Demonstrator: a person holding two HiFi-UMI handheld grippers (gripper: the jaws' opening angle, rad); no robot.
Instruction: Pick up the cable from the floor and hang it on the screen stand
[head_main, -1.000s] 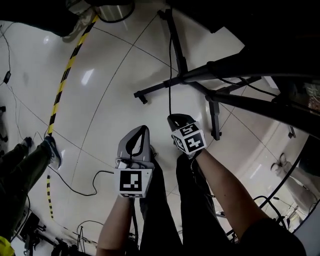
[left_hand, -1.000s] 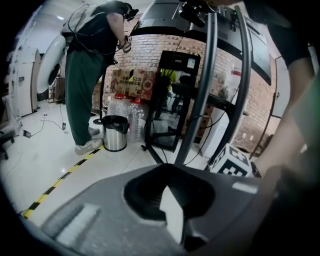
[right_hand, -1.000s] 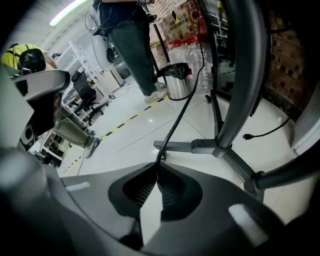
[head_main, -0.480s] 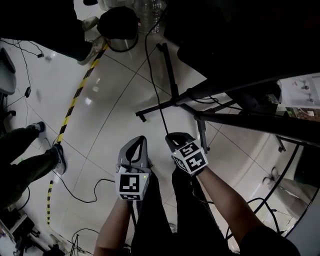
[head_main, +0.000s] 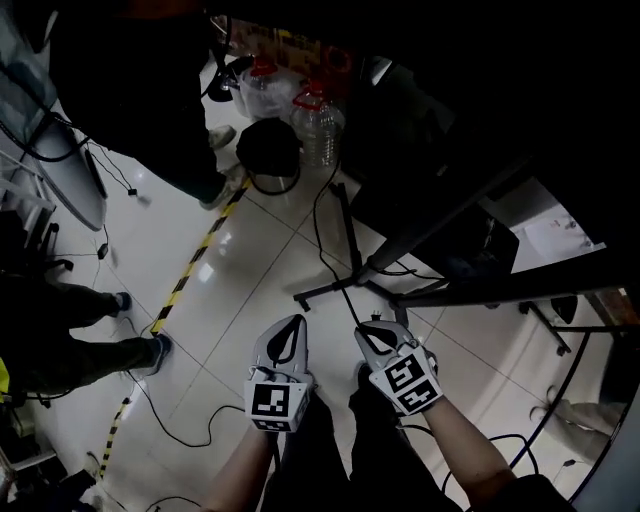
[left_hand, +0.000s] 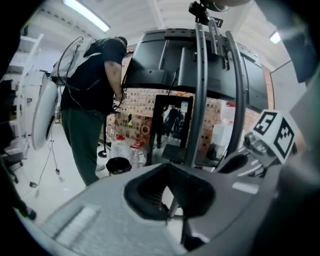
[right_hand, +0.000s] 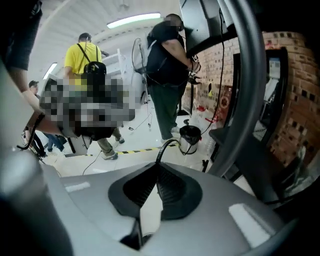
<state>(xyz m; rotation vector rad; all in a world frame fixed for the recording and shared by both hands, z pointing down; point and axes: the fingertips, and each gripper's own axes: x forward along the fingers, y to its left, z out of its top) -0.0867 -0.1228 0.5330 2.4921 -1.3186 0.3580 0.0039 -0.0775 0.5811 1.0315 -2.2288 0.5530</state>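
Note:
A thin black cable (head_main: 318, 225) runs from the floor by the stand's legs to my right gripper (head_main: 368, 330), which is shut on it. In the right gripper view the cable (right_hand: 165, 147) curls up out of the pressed-together jaws of the right gripper (right_hand: 157, 167). My left gripper (head_main: 290, 328) hangs beside it on the left, jaws together and empty, as also seen in the left gripper view (left_hand: 167, 167). The black screen stand (head_main: 350, 245) spreads its legs on the white floor ahead. Its grey posts (left_hand: 200, 100) and dark screen (left_hand: 160, 65) rise close in front.
A black bin (head_main: 268, 150) and clear water bottles (head_main: 318, 125) stand beyond the stand's legs. A person in dark trousers (left_hand: 82, 135) works at the screen. Yellow-black tape (head_main: 195, 265) crosses the floor. Another person's legs (head_main: 90, 335) and loose wires (head_main: 170, 420) lie at left.
The head view has swung forward: bin, bottles and more of the stand come into sight, and both grippers sit lower in the picture. The right gripper keeps its hold on the cable.

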